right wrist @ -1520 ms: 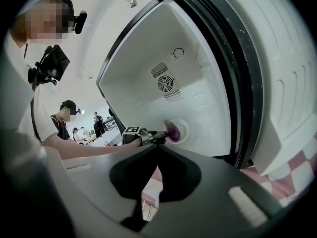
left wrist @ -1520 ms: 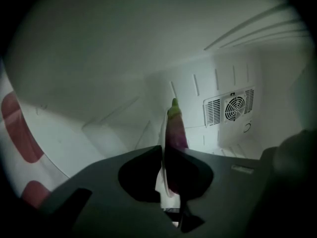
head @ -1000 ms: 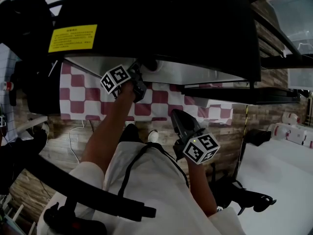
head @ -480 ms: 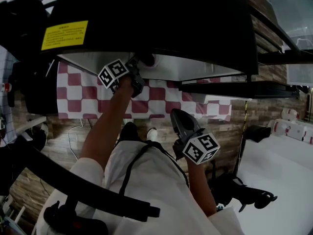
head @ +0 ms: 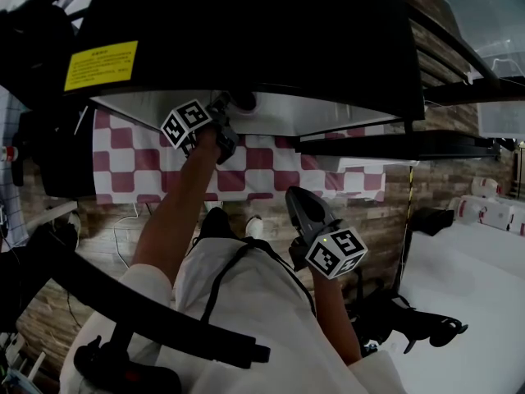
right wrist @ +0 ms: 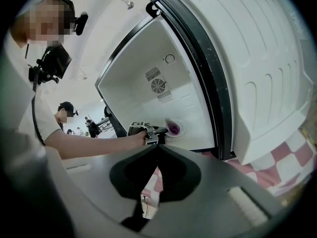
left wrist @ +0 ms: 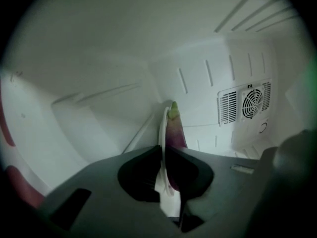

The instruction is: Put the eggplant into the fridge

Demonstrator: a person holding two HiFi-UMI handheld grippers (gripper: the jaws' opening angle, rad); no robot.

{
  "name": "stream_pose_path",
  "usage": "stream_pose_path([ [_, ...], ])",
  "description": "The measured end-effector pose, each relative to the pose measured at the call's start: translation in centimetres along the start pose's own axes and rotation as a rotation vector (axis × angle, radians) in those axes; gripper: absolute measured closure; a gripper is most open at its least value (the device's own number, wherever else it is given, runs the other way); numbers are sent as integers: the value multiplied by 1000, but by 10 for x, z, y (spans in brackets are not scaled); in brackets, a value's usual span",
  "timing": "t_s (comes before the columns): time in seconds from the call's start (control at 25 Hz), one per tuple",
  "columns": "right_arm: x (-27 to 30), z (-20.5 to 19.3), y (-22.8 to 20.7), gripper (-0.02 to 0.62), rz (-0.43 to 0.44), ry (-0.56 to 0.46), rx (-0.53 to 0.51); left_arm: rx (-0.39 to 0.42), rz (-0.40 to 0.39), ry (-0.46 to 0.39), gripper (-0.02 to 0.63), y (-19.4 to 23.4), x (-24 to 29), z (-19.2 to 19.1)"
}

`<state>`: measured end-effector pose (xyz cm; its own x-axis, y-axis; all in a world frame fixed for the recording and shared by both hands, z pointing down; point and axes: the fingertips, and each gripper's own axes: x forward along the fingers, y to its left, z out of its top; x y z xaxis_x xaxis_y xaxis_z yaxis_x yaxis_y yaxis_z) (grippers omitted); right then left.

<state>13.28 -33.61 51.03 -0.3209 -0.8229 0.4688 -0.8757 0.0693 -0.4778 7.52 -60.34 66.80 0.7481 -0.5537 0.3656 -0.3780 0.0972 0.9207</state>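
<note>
Right hand-held gripper (right wrist: 158,148) in the foreground, jaws together, empty, open fridge (right wrist: 143,53) beyond with white walls and fan vent (right wrist: 158,86), door (right wrist: 257,73) at right, an arm (right wrist: 89,144) reaching in, left hand-held gripper (right wrist: 156,131) gripping a plate (right wrist: 181,130) bearing the purple eggplant (right wrist: 174,128), checkered cloth (right wrist: 292,162) below.

Left gripper (head: 234,113) reaches into open fridge (head: 246,48), rim of plate (left wrist: 162,133) between its jaws. Eggplant (left wrist: 176,130) lies on plate, against its right face (plate shows edge-on in left gripper view). Fan vent (left wrist: 245,103) sits on fridge back wall, behind and right of plate. Fridge door (right wrist: 257,73) stands out at right in right gripper view. Right gripper (head: 297,199) is outside fridge, below and right of left one. Cloth (head: 246,167) lies below fridge opening, beyond both arms.
</note>
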Motion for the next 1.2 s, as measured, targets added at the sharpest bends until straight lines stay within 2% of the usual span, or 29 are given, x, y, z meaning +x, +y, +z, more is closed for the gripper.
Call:
stream_pose_path([
  [0.24, 0, 3, -1, 589, -2, -11, 5, 2, 20, 10, 577, 0, 1, 0],
  [0.6, -2, 3, 0, 589, -2, -16, 5, -24, 4, 18, 436, -8, 4, 0],
  [0.72, -4, 3, 1, 589, -4, -18, 3, -26, 6, 18, 431, -9, 4, 0],
  [1.2, -10, -1, 1, 589, -5, -25, 2, -9, -12, 4, 340, -14, -2, 1],
])
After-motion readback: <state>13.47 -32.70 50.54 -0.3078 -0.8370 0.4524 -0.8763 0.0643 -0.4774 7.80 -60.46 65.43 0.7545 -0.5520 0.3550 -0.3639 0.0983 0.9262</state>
